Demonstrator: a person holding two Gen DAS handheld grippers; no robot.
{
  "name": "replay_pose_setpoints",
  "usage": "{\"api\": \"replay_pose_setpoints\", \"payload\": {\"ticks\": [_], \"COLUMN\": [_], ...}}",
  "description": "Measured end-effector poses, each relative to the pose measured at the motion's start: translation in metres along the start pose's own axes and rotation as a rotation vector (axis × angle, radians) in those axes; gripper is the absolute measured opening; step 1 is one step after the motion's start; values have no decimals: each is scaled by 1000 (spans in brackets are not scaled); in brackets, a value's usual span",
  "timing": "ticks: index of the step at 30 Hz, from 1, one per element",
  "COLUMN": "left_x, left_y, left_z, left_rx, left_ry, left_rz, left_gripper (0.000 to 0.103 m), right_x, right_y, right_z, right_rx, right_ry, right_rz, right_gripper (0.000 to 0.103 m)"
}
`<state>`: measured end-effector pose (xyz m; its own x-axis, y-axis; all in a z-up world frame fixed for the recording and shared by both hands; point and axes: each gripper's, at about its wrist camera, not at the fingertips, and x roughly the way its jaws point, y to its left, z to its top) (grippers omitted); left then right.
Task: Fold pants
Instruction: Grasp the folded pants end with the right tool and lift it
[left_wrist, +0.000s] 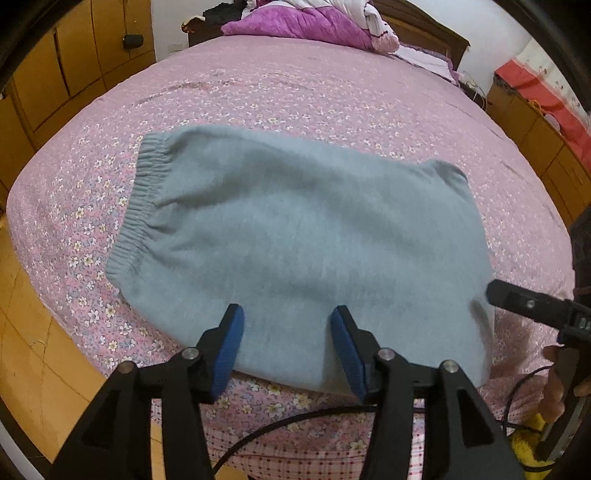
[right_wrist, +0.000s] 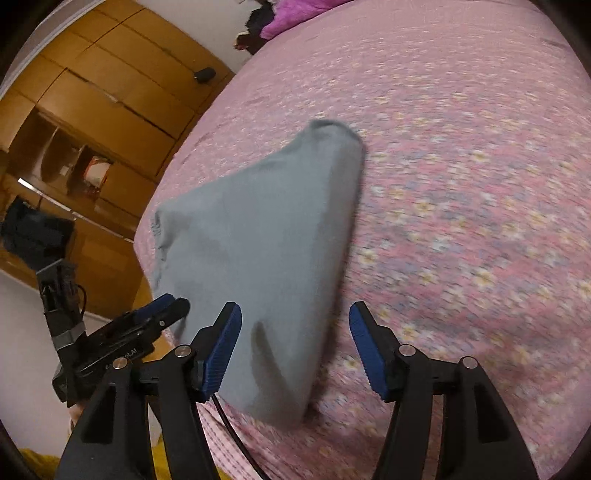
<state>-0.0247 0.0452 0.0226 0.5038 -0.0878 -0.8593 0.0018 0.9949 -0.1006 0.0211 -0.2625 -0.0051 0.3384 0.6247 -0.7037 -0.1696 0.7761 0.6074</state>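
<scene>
- Grey-blue pants (left_wrist: 295, 236), folded into a compact rectangle, lie flat on the pink floral bedspread (left_wrist: 332, 99) near the bed's front edge; elastic waistband (left_wrist: 136, 206) points toward the wooden wardrobe (left_wrist: 74, 62).
- Left gripper (left_wrist: 287, 339): jaws released, blue pads apart over the near edge of the pants, gripping nothing.
- Right gripper (right_wrist: 295, 339): jaws released, pads clear of the fabric at the folded end.
- Purple quilt (left_wrist: 306, 22) lies at the headboard.

Home bedroom, floral-sheeted bed (left_wrist: 332, 96), purple quilt (left_wrist: 295, 22), wooden wardrobe (right_wrist: 110, 92)
</scene>
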Motion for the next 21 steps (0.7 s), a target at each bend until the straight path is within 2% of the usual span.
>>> {"api": "replay_pose_setpoints", "payload": {"ticks": [4,8,10,13,16,21], "left_x": [3,5,6,6,7,7], "left_y": [4,4,4,1,3,6], "left_z": [-2,-2,-1,-2,-2,-1], "left_rx": [-8,-10,-12,-9,-21,-30], "left_ry": [-5,-7,-6,-7,-10,-8], "left_rz": [-2,8,13,20,34,34], "left_gripper": [61,65,67,69,74,75], "right_x": [25,30,31,35,34,29], "right_y": [-2,-4,-6,-8,-13,-26], "right_z": [0,-6,-12,-18,-22,-25], "right_rx": [15,12,12,18,36,73], "right_ry": [39,20,12,15,13,3], "right_rz": [-17,-10,17,53,83,135], "right_gripper": [55,56,63,67,67,66]}}
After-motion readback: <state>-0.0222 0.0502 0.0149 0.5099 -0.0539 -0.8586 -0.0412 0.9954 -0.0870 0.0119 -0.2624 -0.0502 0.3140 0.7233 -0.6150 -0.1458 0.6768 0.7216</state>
